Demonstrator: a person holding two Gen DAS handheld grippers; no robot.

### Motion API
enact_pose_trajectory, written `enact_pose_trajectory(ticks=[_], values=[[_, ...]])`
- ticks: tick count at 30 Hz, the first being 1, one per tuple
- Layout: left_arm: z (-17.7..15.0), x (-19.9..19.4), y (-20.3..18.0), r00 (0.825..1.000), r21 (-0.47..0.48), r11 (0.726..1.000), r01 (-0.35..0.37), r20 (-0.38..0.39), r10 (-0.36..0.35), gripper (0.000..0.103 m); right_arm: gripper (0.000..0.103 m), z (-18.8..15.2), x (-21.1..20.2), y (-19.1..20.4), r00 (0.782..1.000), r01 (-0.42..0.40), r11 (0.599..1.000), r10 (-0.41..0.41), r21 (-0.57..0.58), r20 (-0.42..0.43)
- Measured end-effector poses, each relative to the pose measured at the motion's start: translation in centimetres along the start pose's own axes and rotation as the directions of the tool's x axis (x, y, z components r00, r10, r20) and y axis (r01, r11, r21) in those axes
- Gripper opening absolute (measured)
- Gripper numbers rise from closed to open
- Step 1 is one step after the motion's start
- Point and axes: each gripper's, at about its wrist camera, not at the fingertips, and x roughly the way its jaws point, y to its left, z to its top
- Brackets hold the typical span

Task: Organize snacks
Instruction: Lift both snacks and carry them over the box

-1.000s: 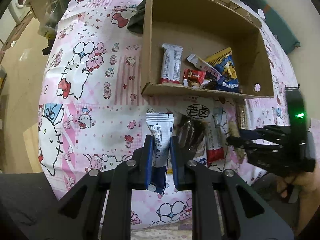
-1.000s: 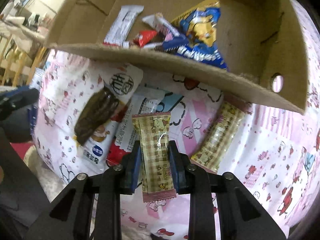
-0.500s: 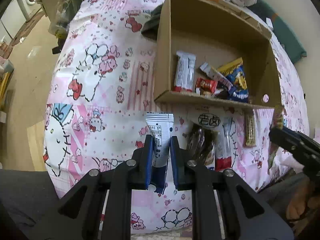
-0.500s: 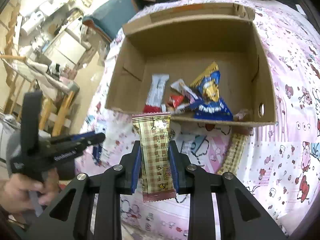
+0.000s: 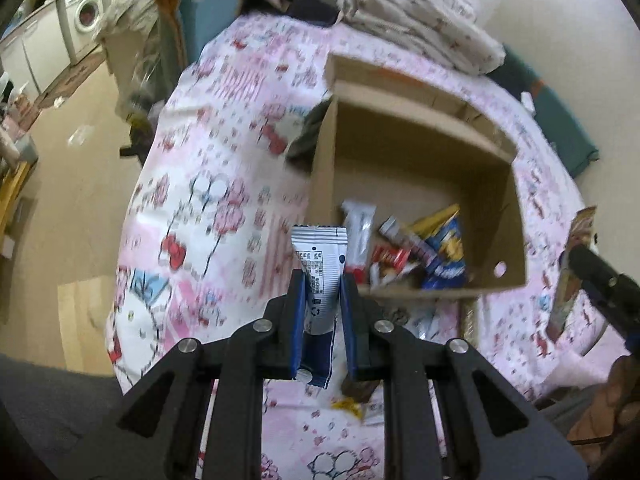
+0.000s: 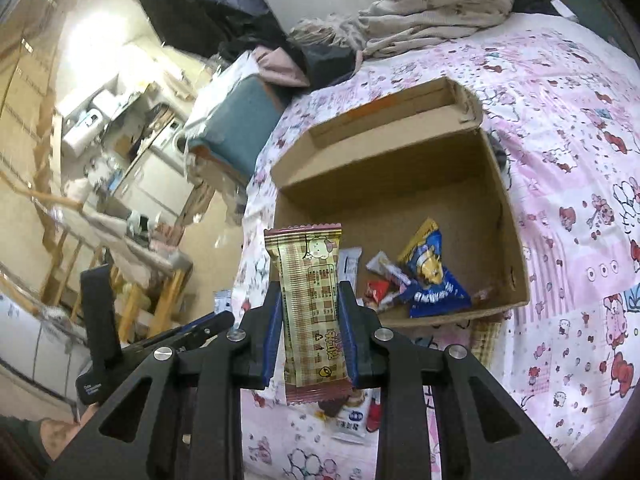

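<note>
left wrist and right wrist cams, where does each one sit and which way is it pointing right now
Left wrist: sits on the left gripper, looking forward and down at the cardboard box; its fingers clamp a white snack packet; the right gripper shows at the right edge.
Right wrist: sits on the right gripper, facing the same box from the other side; its fingers clamp a plaid snack bar; the left gripper shows lower left.
Shared: box, blue chip bag, pink bedsheet.
</note>
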Motion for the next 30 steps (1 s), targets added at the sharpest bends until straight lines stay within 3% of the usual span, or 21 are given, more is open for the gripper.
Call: enact_pose_trajectory(ticks=[7,14,23,30], values=[[4.6,-0.5,-3.4,0.997,0.096,0.995,0.023,0.066,-0.029,0.014,0.028,3.0,-1.0,0.1,0.997,-0.004,1.000,0.004,0.005,0.080],[7.5,1.4,-5.8,0.995,0.133,0.990,0.038,0.089,-0.050,0.014,0.028,5.2,1.4,-2.8,0.995,0.068,0.995,-0.073,0.072,0.068],[7.8,5.7,-7.0,0.996,0.161,0.986,0.044,0.065,-0.055,0.014,0.028,5.9,4.9,-5.8,0.989,0.142,0.984,-0.144,0.106,0.019],[7.7,8.0,-7.0,0.997,0.176,0.983,0.051,0.044,-0.060,0.014,0.028,5.2,7.1,-7.0,0.989,0.148,0.981,-0.145,0.123,-0.035]])
